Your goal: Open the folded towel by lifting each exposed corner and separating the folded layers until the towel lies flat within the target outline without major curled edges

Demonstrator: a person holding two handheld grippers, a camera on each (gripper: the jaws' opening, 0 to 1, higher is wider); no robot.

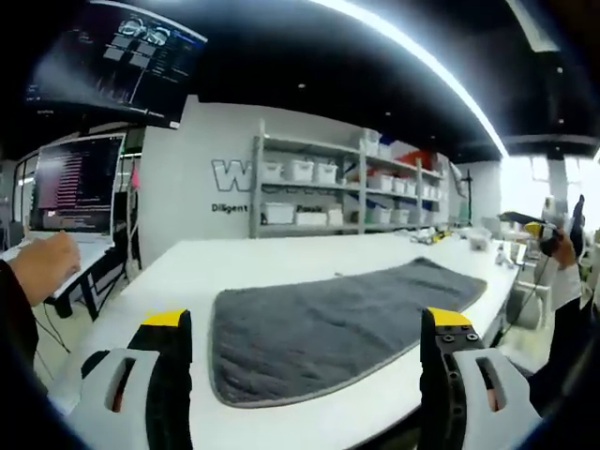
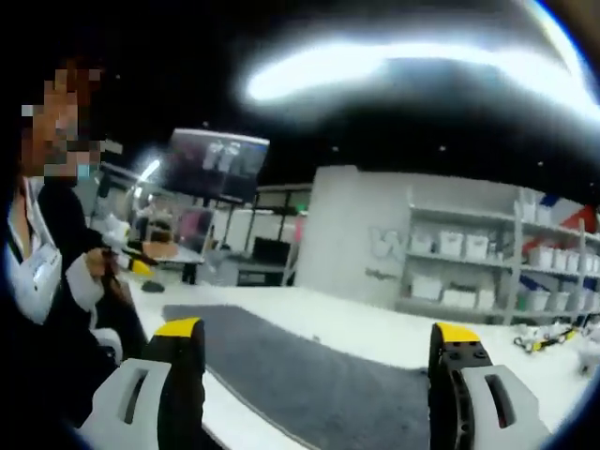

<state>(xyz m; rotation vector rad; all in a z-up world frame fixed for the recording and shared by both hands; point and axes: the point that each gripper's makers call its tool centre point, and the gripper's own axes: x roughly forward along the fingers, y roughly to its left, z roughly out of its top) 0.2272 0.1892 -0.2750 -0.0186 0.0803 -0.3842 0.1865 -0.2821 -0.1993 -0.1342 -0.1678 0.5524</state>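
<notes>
two grippers, both with jaws spread wide and nothing between them. left gripper (image 1: 307, 323) sits low at the near table edge, yellow-tipped black jaws on white bodies, hovering just short of the towel (image 1: 328, 323). towel is dark grey, spread on the white table (image 1: 225, 267), near edge rounded with a pale hem, running away toward the far right corner. it looks mostly flat in the left gripper view; whether a fold remains is hard to tell. no outline readable on the table.

right gripper (image 2: 319, 366) also low, jaws apart, looking along the towel (image 2: 309, 375) from another side; towel reads as a dark strip across the white table (image 2: 375, 337), blurred. gripper is above or just near the towel edge, contact cannot tell.

left of the left gripper view, a hand (image 1: 42, 267) rests by a laptop (image 1: 80, 187) on a side desk. a dark monitor (image 1: 117, 56) hangs above it. at the far right a person (image 1: 567, 272) stands by the table end, holding something small and yellow.

in the right gripper view a person (image 2: 47, 281) in dark and white clothes stands at left, close to the table. behind, a screen (image 2: 217, 164).

far back in both views: shelves (image 1: 337, 187) with white bins against a white wall with lettering, and a long ceiling light (image 1: 422, 61).
</notes>
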